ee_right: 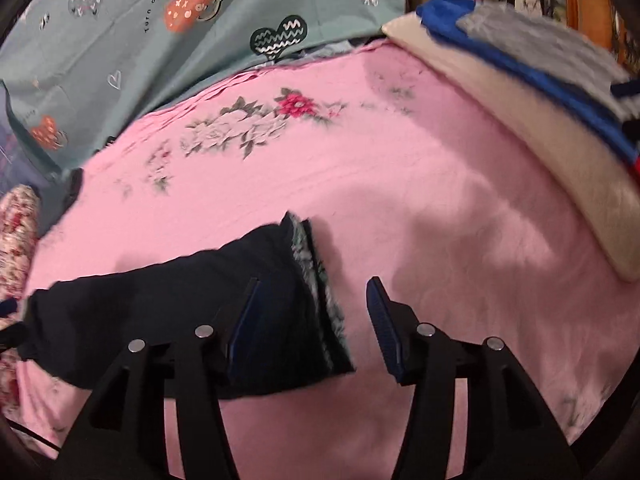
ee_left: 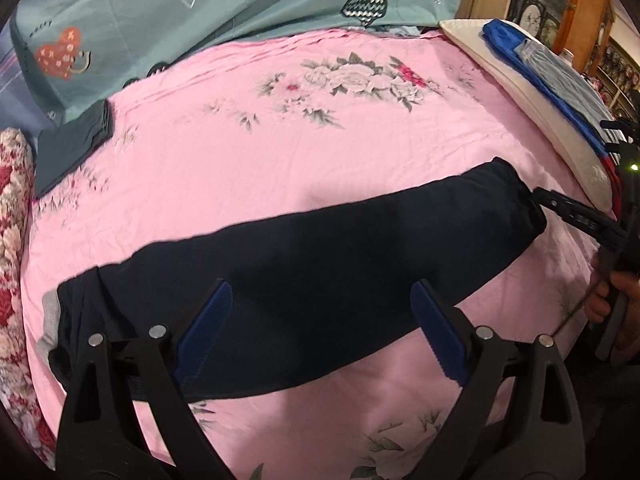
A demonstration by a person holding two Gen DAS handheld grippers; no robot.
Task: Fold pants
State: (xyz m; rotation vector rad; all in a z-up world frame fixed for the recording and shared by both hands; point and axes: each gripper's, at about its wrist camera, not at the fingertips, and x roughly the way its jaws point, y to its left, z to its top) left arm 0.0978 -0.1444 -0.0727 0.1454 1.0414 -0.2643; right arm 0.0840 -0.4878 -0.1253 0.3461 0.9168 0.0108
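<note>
Pants (ee_left: 320, 264) – dark navy, folded lengthwise into one long narrow band, lying flat across pink floral bedsheet (ee_left: 320, 128); waist end with a strip of grey lining at the left in the left wrist view, leg-hem end at the right. In the right wrist view the hem end shows stacked layers with pale inner fabric at the cut edge. Left gripper (ee_left: 322, 304) spread wide over the middle of the band, nothing clamped. Right gripper (ee_right: 312, 308) about half open at the hem end – left finger over the fabric, right finger over bare sheet, pads not pressing anything. No containers in view. Pile of folded clothes (ee_left: 552, 80) along the bed's far right edge; folded grey-green garment (ee_left: 72, 148) at the left.
</note>
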